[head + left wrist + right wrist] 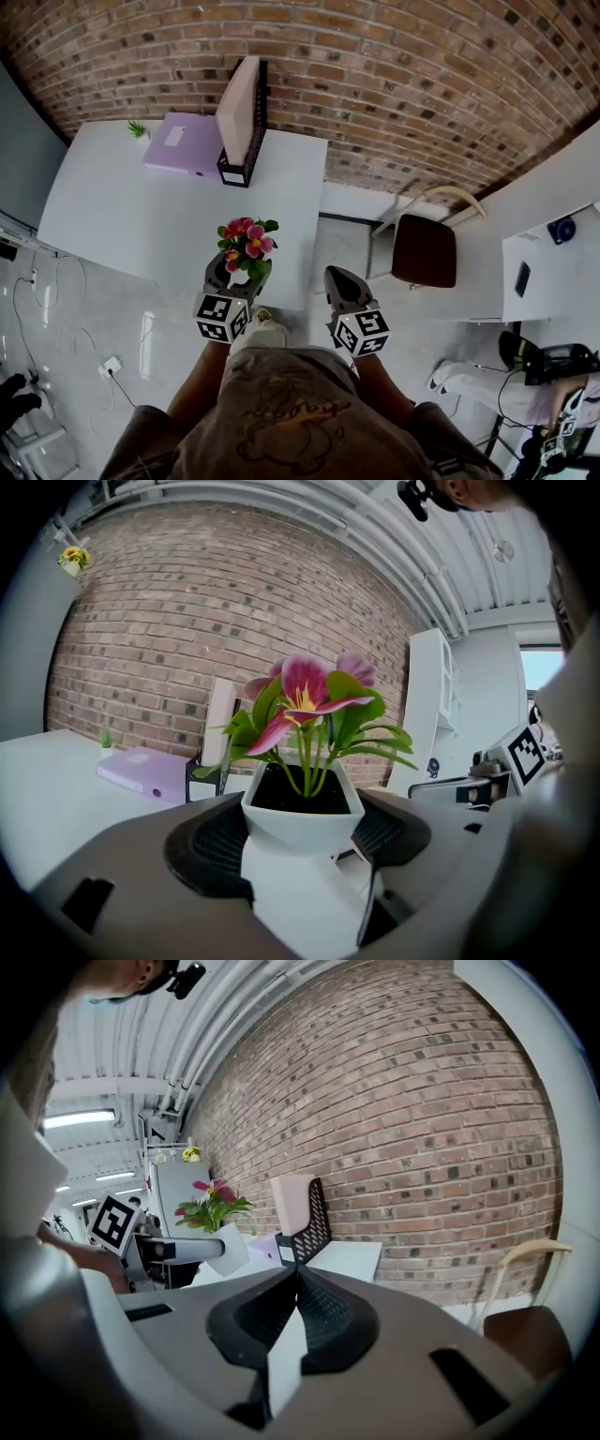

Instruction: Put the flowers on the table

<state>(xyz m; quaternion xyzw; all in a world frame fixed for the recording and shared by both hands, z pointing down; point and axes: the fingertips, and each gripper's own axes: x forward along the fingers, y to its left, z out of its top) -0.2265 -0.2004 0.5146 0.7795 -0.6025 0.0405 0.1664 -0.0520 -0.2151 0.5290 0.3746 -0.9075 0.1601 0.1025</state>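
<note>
White pot [302, 825] is mostly hidden under its pink flowers [246, 242] in the head view. The left gripper [236, 277] fingers [211, 847] pinch its sides at the worktop's [122, 206] near edge. To the right, the right gripper [337, 279] fingers are pressed together, empty.

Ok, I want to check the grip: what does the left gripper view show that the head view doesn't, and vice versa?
Only the left gripper view shows the white pot squeezed between the left gripper's tongs, dark soil inside. Only the head view shows the brown chair and the cables on the floor. Both show the pink flowers, the purple folder, the white table and the brick wall.
</note>
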